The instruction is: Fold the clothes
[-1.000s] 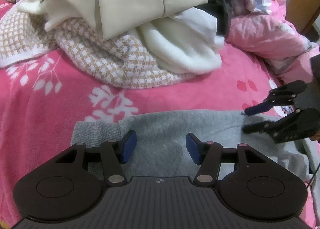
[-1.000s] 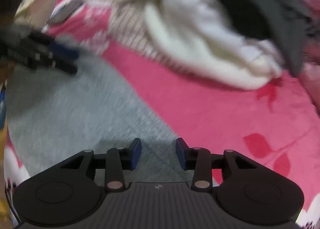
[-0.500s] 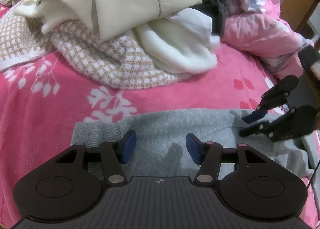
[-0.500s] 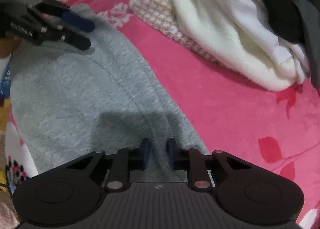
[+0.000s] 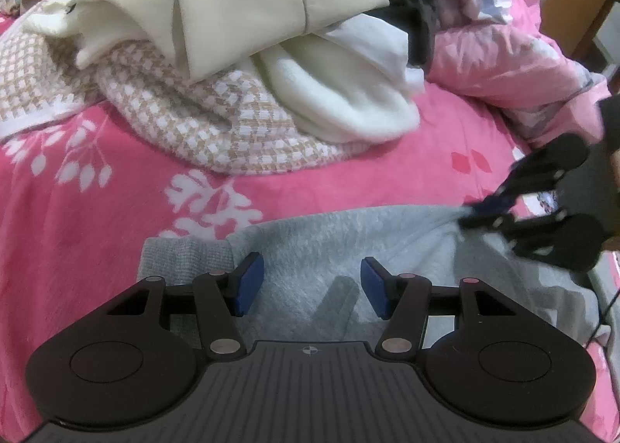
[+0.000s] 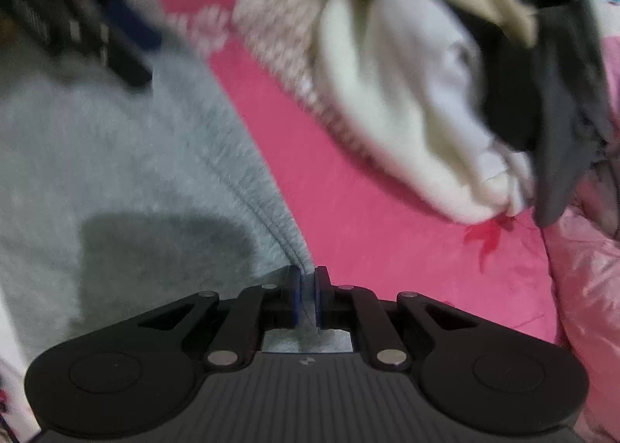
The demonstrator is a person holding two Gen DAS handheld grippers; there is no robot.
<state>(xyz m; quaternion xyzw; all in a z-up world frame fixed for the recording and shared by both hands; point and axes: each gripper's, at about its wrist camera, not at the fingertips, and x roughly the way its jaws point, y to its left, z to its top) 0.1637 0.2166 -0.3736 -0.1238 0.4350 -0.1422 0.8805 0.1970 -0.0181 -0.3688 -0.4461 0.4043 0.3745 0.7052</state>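
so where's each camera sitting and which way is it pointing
Left wrist: on the left gripper, angled down over the flat grey fleece sweatshirt on the pink floral bedspread; own open jaws show.
Right wrist: on the right gripper, angled down along the sweatshirt's edge; own jaws, just closed, pinch its hem.
Shared: sweatshirt, bedspread, heaped pile of clothes, and each other's gripper.

A bedroom: pink floral bedspread (image 5: pixel 97 218), rumpled duvet (image 5: pixel 503 67), heaped clothes (image 5: pixel 232 16).
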